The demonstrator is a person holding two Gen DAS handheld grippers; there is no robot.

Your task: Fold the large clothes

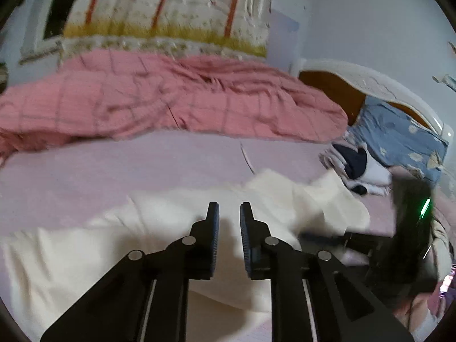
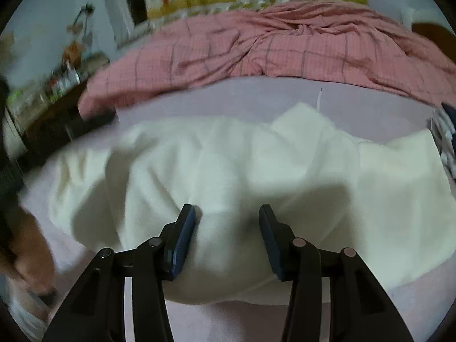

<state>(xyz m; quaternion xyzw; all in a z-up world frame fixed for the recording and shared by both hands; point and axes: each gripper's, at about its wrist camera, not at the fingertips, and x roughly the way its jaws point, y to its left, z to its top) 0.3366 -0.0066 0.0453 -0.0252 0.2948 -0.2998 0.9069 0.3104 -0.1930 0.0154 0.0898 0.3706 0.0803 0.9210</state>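
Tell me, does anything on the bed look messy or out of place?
Yes. The white garment lies rumpled, not flat, with a corner folded up. Behind it, the pink blanket is bunched in a heap. Nothing looks spilled or damaged.

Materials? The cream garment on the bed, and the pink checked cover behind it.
Cream garment: looks like soft, thick matte fabric, maybe fleece or brushed cotton; broad rounded folds, no sheen. Pink checked cover: thinner woven cloth, likely cotton; fine sharp creases, printed or woven grid lines. Blur leaves both uncertain.
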